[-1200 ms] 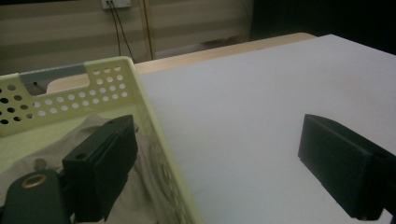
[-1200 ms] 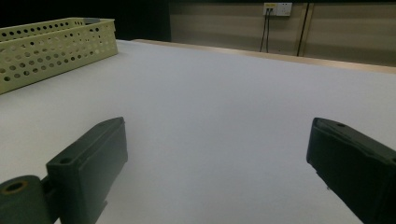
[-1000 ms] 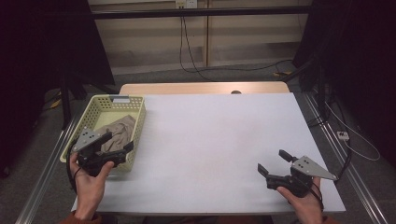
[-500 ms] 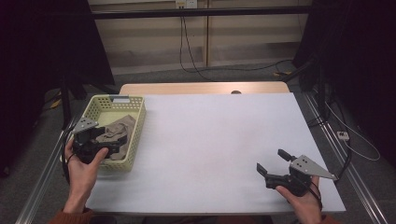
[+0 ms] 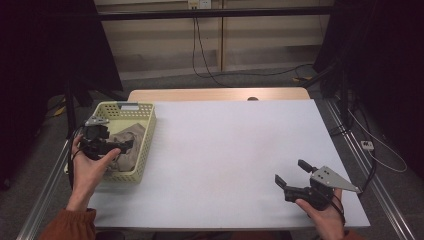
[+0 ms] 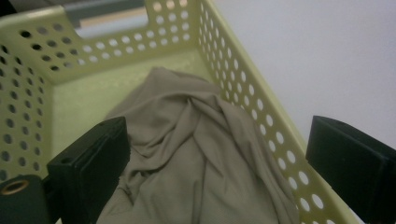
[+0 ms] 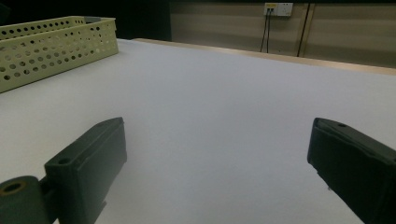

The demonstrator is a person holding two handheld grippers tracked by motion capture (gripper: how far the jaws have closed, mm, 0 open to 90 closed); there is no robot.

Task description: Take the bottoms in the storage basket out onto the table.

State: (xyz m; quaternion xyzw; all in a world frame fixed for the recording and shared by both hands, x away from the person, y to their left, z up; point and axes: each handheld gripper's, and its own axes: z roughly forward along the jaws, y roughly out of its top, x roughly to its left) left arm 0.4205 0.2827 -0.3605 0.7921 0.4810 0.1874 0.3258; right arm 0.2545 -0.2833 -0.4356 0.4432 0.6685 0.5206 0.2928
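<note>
A pale yellow perforated basket [image 5: 146,131] stands at the table's left edge with a crumpled tan cloth [image 5: 128,150] inside it. My left gripper [image 5: 122,144] hovers over the basket, open, its jaws pointing at the cloth. In the left gripper view the cloth [image 6: 196,154] lies between and below the wide-apart jaws of the left gripper [image 6: 224,163], with the basket wall [image 6: 252,102] running past on the right. My right gripper [image 5: 292,172] rests open near the table's front right corner. The right gripper [image 7: 219,163] has nothing between its jaws in its own view.
The white table top [image 5: 235,145] stretches between the two grippers. The basket [image 7: 51,44] appears far left in the right gripper view. A wooden strip [image 5: 215,94] borders the table's far edge. Cables and a wall socket [image 5: 199,4] lie beyond it.
My left hand has carried its gripper up and left along the basket's outer side, and it now points across the cloth. The right gripper has stayed put.
</note>
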